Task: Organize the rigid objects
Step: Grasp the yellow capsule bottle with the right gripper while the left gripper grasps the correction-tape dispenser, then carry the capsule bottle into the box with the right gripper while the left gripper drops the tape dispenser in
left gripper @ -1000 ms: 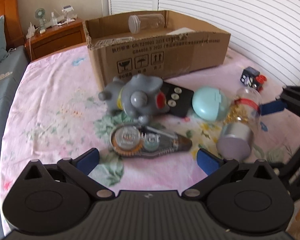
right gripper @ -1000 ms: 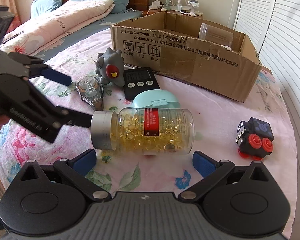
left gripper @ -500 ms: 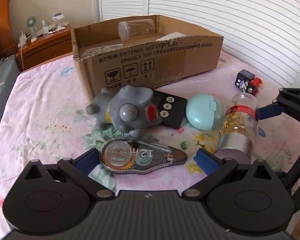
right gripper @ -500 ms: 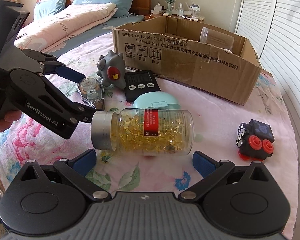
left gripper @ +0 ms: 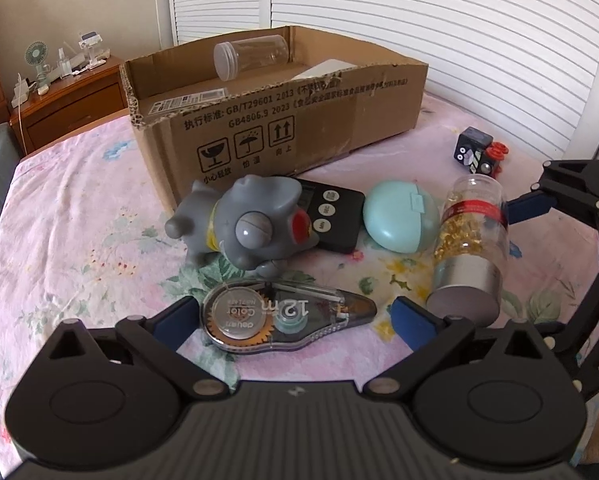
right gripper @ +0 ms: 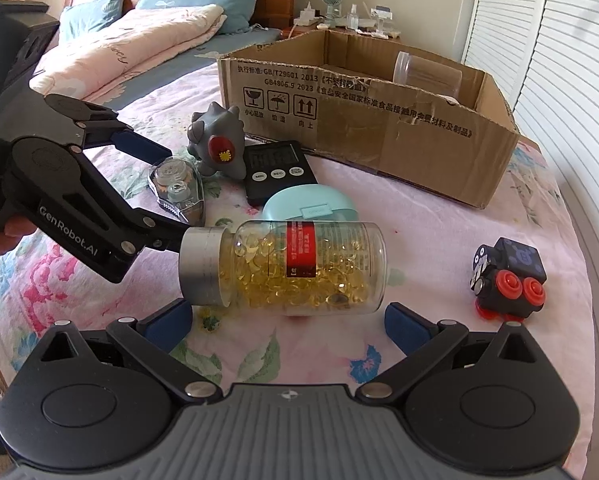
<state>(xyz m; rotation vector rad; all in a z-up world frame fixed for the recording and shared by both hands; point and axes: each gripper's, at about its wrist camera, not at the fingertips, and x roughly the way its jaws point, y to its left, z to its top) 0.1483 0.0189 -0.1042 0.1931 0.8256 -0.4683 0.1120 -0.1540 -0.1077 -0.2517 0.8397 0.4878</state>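
Your left gripper [left gripper: 287,318] spreads wide around the clear teardrop correction-tape dispenser [left gripper: 285,317]; your right gripper [right gripper: 287,322] gapes before the clear capsule bottle [right gripper: 283,267], both on the floral bed [left gripper: 79,240].

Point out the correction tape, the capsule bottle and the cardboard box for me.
correction tape [left gripper: 283,322]: left wrist view, on its clear casing between the two wheels.
capsule bottle [right gripper: 299,268]: right wrist view, on the red label band.
cardboard box [left gripper: 283,136]: left wrist view, on the printed front wall.
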